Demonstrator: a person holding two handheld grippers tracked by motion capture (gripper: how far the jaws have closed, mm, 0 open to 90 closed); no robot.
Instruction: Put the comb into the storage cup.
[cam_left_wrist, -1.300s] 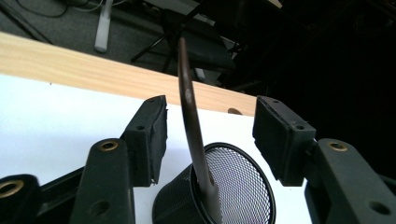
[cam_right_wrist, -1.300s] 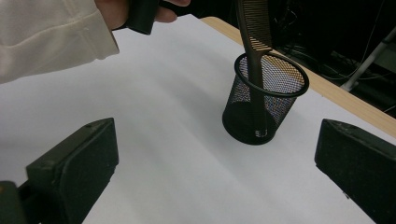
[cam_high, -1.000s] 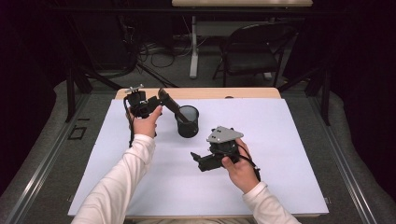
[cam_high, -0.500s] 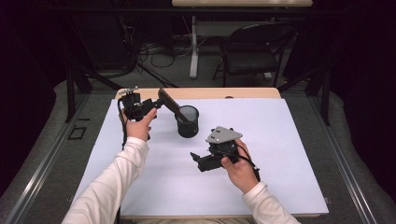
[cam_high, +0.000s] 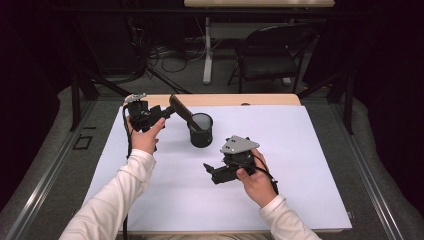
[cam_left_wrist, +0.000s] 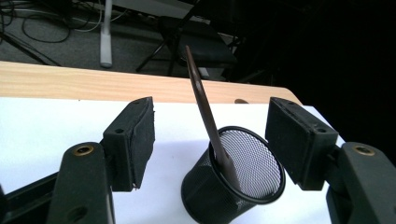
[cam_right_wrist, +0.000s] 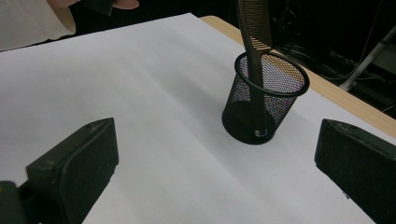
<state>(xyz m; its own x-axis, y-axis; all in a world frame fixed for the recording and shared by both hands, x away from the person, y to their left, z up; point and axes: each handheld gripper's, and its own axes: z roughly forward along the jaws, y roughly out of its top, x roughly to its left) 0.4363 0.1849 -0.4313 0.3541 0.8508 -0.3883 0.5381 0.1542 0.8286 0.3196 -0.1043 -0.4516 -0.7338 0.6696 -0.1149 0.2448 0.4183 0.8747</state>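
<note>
On my left, the left gripper (cam_high: 167, 111) hangs above the white sheet (cam_high: 150, 200) near the table's far edge, its jaws having just spread apart with nothing clamped, the brown comb (cam_high: 182, 111) standing free beyond them. The comb leans in the black mesh cup (cam_high: 201, 131), top tilted toward that gripper. To the right, my right gripper (cam_high: 209, 171) sits low, jaws wide, empty.
</note>
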